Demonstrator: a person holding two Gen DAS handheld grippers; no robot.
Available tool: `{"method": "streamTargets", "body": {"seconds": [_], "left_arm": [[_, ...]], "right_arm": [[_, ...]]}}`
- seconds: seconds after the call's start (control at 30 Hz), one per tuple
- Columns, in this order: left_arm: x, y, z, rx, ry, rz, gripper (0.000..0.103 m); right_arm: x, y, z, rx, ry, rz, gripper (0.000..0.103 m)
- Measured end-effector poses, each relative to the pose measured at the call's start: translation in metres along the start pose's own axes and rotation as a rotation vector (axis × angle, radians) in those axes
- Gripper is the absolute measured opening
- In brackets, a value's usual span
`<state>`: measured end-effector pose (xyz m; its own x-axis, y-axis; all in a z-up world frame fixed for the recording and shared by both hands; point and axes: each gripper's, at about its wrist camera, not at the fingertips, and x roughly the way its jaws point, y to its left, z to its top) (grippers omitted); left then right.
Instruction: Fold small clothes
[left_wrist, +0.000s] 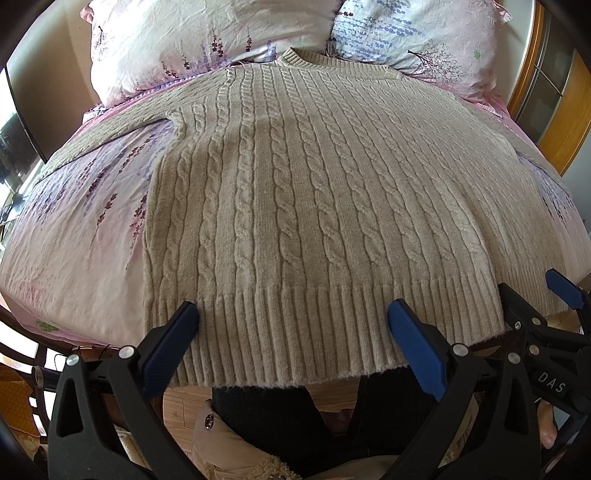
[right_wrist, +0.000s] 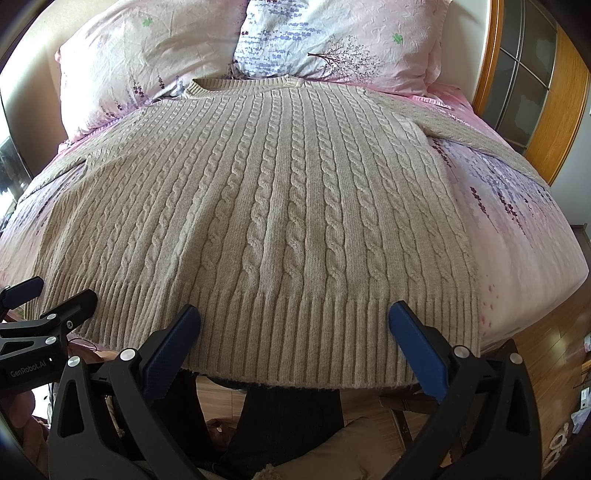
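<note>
A beige cable-knit sweater (left_wrist: 295, 192) lies flat on the bed, collar toward the pillows, ribbed hem hanging over the near bed edge; it also shows in the right wrist view (right_wrist: 280, 206). Its sleeves spread out to both sides. My left gripper (left_wrist: 293, 314) is open, blue fingers wide apart over the hem's left half. My right gripper (right_wrist: 294, 314) is open over the hem's right half. Neither holds the cloth. The right gripper also shows at the right of the left wrist view (left_wrist: 535, 295), and the left gripper at the left of the right wrist view (right_wrist: 51, 295).
The bed has a pink floral sheet (left_wrist: 85, 229) and two floral pillows (left_wrist: 177, 40) (right_wrist: 332, 40) at its head. A wooden-framed door (right_wrist: 532, 85) stands at the right. The person's dark-clad legs (left_wrist: 295, 413) and wood floor show below the bed edge.
</note>
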<state>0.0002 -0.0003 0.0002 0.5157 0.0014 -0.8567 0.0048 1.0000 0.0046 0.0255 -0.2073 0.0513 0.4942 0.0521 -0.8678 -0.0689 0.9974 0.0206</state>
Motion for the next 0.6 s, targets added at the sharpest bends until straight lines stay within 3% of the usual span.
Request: {"method": "streamTargets", "body": {"seconds": [0.6], "left_arm": [[-0.0004, -0.0002, 0.0002, 0.001, -0.004, 0.0, 0.101]], "right_arm": [[-0.0008, -0.0011, 0.0018, 0.006, -0.004, -0.001, 0.102]]}}
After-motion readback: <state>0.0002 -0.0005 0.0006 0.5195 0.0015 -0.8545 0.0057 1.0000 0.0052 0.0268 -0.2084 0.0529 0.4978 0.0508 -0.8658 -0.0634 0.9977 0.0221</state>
